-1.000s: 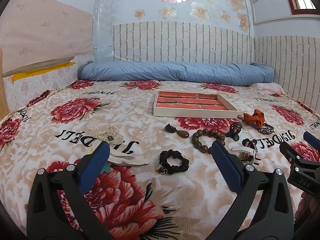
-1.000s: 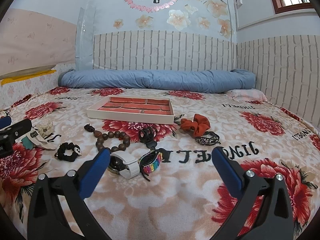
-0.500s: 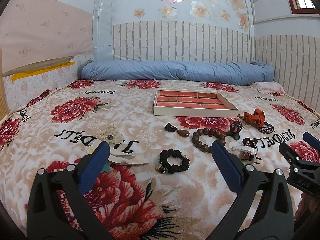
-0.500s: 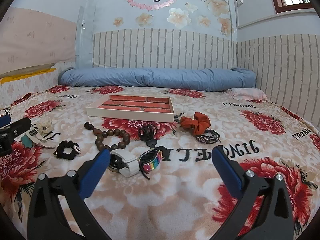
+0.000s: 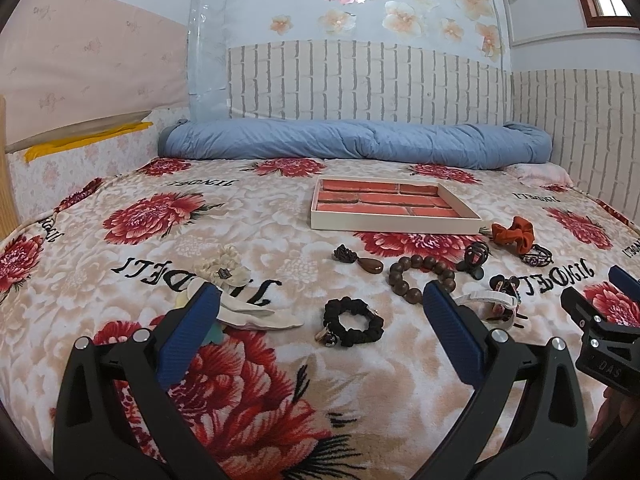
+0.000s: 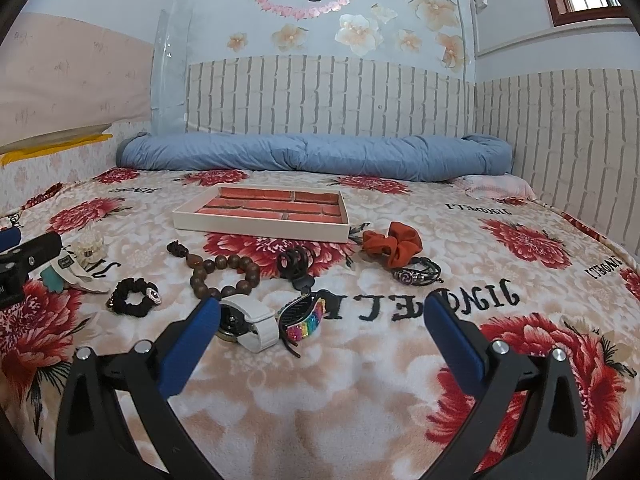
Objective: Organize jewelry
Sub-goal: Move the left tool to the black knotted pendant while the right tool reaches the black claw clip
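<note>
Nothing has yet been sorted: the tray (image 5: 394, 222) is seen bare, the jewelry (image 6: 224, 274) lies scattered on the blanket (image 6: 360, 380) before it, and the left gripper (image 5: 316, 310) and right gripper (image 6: 322, 314) are held wide open, gripping nothing.

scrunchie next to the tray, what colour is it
The scrunchie is a rusty orange, lying just right of the tray. It shows best in the right wrist view.
</note>
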